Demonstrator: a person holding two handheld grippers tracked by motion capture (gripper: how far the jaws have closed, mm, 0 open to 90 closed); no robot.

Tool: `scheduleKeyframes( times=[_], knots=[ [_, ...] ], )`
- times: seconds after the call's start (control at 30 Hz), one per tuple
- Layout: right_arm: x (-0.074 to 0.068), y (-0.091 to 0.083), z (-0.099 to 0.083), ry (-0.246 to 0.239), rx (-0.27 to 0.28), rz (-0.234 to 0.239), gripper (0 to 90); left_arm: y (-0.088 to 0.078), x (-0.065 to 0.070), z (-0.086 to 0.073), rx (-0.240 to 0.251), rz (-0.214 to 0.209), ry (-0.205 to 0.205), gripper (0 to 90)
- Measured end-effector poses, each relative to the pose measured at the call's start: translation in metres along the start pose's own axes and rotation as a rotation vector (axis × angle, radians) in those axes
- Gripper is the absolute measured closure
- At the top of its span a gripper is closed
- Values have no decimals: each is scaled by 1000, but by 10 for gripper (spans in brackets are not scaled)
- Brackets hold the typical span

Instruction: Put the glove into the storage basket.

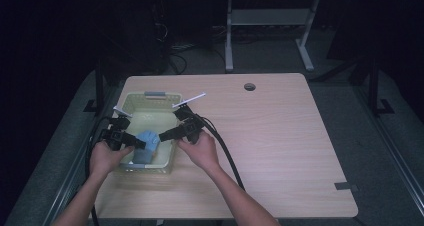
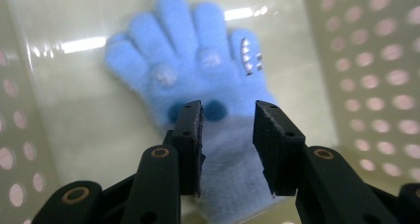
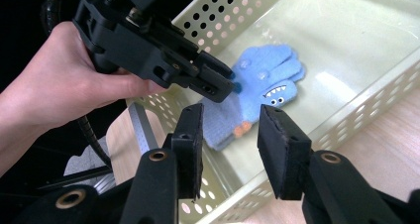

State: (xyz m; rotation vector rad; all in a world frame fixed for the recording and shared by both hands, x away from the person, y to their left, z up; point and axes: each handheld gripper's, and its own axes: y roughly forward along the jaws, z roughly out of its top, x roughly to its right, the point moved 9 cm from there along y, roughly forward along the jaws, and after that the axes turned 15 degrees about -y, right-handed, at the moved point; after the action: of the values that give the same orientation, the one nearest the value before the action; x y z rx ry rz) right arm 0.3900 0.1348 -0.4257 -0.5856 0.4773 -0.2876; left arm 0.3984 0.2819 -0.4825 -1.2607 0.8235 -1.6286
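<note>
A blue glove (image 1: 147, 145) is seen lying flat on the floor of the pale basket (image 1: 131, 102), at about 7 o'clock on the table (image 1: 280, 151). The glove looks already put in, or not yet lifted out; which one cannot be told.

The left gripper (image 1: 141, 143) is held just over the glove's cuff with its jaws spread, and nothing is pinched. The right gripper (image 1: 163, 134) is held above the basket's near rim at 3 o'clock of the glove, jaws spread too, with nothing between them.

Shiny dots on the fingers (image 2: 184, 38) are shown in the left gripper view. A toothy monster face (image 3: 275, 95) is shown in the right gripper view.
</note>
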Motion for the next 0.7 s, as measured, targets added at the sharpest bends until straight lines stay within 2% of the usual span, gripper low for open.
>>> scheduleKeyframes(
  times=[0.13,0.2,0.23,0.4,0.5,0.63,0.7],
  knots=[
    [1,-2,-1,5,-3,4,601,-3,3,2,21,-25,-17,606],
    [2,-4,-1,9,1,1,593,-5,2,3,31,-30,-11,592],
    [3,-5,-2,8,7,2,591,-5,4,4,50,-41,-24,591],
    [4,-8,-4,13,10,1,578,-13,5,7,75,-67,-14,600],
    [5,-13,-4,17,14,-2,571,-17,9,9,98,-82,-22,599],
    [7,-20,-4,21,25,-11,554,-24,15,13,135,-96,1,583],
    [9,-23,-5,19,26,-13,543,-25,16,13,132,-94,6,566]
  ],
)
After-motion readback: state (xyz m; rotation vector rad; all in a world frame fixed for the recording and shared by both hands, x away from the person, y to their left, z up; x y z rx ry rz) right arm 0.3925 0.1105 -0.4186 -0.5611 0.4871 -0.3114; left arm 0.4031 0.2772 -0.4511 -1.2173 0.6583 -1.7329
